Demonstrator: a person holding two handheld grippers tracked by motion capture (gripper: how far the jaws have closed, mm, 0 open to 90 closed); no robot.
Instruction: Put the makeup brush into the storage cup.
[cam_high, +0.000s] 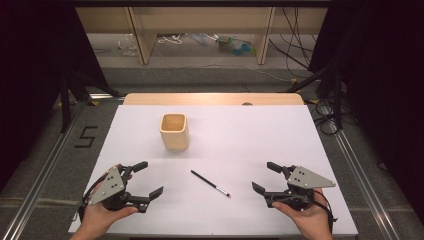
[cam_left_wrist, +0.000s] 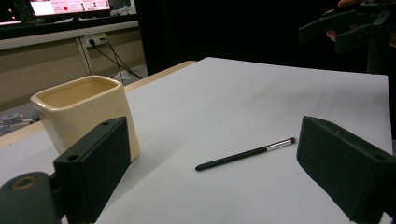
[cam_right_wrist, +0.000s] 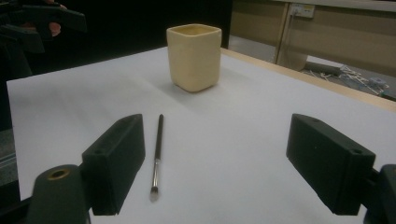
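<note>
A thin black brush (cam_high: 210, 183) with a silver ferrule lies flat on the white table (cam_high: 260, 135), between the two hands. A cream square cup (cam_high: 174, 131) stands upright farther back, empty as far as I see. My left gripper (cam_high: 148, 179) rests at the front left, jaws wide open with nothing between them; its view has the brush (cam_left_wrist: 245, 154) ahead and the cup (cam_left_wrist: 79, 109) at the left. At the front right my right gripper (cam_high: 264, 177) is open too, empty, with the brush (cam_right_wrist: 157, 154) by its left jaw and the cup (cam_right_wrist: 194, 57) beyond.
The white sheet covers a wooden tabletop (cam_high: 212, 98) whose far edge shows. Metal rails (cam_high: 47, 170) run along both sides. Behind the table stand wooden shelf legs (cam_high: 142, 40) and loose cables on the floor (cam_high: 295, 55).
</note>
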